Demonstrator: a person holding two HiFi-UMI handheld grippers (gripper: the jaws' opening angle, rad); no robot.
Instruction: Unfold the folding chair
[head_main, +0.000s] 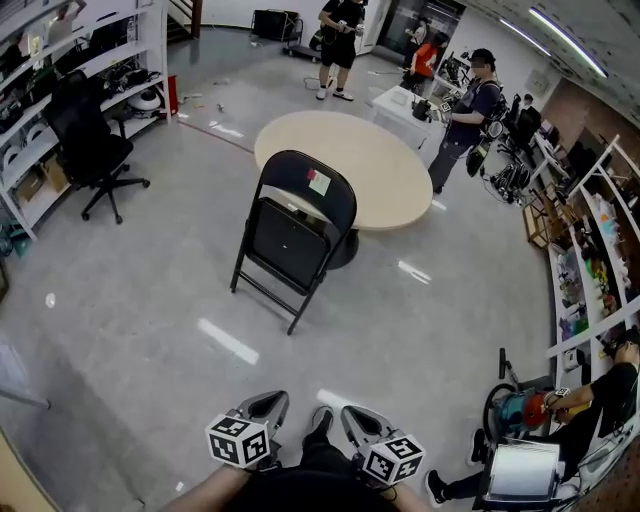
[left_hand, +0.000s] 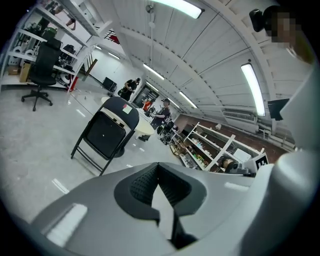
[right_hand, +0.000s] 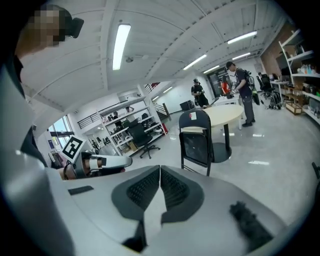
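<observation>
The black folding chair stands on the grey floor with its seat flipped up against the back, just in front of a round beige table. A white note is stuck on its backrest. Both grippers are low in the head view, well short of the chair. My left gripper is shut and holds nothing; in the left gripper view its pads meet, with the chair beyond at left. My right gripper is also shut and holds nothing, and the chair stands straight ahead of its closed tips.
A black office chair and white shelves stand at the left. Several people stand behind the table near a white desk. A person sits on the floor at lower right, beside more shelving.
</observation>
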